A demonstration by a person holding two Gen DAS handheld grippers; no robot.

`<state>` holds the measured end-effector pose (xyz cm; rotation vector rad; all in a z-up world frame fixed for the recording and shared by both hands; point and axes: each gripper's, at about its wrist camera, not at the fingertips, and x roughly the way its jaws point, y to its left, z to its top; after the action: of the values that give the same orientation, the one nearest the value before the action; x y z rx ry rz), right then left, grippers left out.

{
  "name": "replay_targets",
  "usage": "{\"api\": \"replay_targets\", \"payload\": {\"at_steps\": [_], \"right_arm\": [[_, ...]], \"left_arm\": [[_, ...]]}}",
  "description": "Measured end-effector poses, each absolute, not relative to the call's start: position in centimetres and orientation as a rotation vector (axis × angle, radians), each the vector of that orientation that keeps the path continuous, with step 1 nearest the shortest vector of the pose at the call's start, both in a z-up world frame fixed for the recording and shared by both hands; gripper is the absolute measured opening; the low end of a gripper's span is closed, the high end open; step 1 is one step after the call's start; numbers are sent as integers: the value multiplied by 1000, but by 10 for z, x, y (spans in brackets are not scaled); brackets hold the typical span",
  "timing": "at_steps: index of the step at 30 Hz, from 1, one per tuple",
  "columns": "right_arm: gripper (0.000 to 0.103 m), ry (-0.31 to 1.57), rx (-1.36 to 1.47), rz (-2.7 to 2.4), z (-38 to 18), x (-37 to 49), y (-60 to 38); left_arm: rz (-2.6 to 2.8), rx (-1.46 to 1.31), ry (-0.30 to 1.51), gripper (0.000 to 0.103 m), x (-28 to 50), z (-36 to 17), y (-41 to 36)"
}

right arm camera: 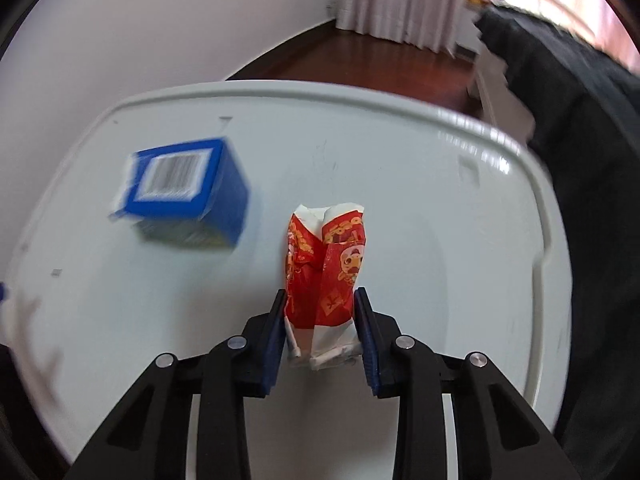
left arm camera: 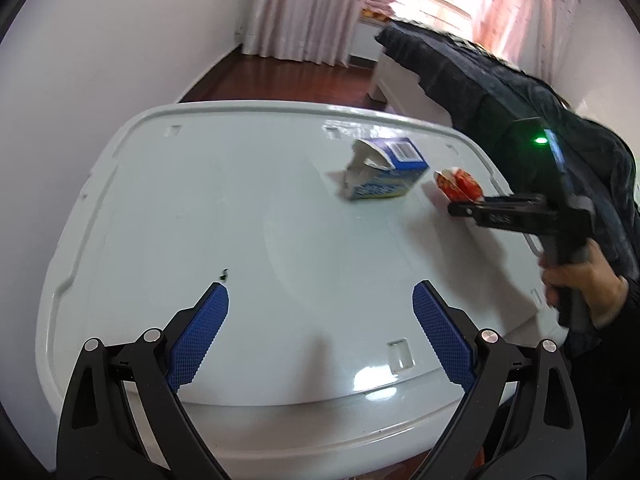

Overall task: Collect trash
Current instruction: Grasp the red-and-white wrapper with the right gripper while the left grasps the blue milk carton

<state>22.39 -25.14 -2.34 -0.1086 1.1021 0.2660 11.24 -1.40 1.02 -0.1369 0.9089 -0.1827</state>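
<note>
A crumpled red and white wrapper (right arm camera: 326, 268) with gold print lies on the white table (right arm camera: 420, 184). My right gripper (right arm camera: 320, 300) is shut on its near end, blue pads pressing both sides. From the left wrist view the same wrapper (left arm camera: 458, 184) shows at the far right with the right gripper (left arm camera: 466, 208) on it. A torn blue carton (left arm camera: 386, 170) with a barcode lies left of the wrapper, the carton (right arm camera: 184, 192) also showing in the right wrist view. My left gripper (left arm camera: 320, 300) hangs open over the near part of the table (left arm camera: 200, 200), nothing between its fingers.
A dark blanket (left arm camera: 500, 80) covers furniture just beyond the table's far right edge. A hand (left arm camera: 580, 284) holds the right gripper's handle. White walls, pale curtains (left arm camera: 304, 8) and a dark wooden floor lie behind. A small dark speck (left arm camera: 224, 276) marks the tabletop.
</note>
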Motion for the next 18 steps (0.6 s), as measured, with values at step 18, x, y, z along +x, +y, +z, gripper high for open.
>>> {"api": "replay_targets", "payload": {"at_steps": [18], "right_arm": [[35,1036,269,300,-8,146,-282]], "left_arm": [[-704,422,820,91,262,-11,-98]]}}
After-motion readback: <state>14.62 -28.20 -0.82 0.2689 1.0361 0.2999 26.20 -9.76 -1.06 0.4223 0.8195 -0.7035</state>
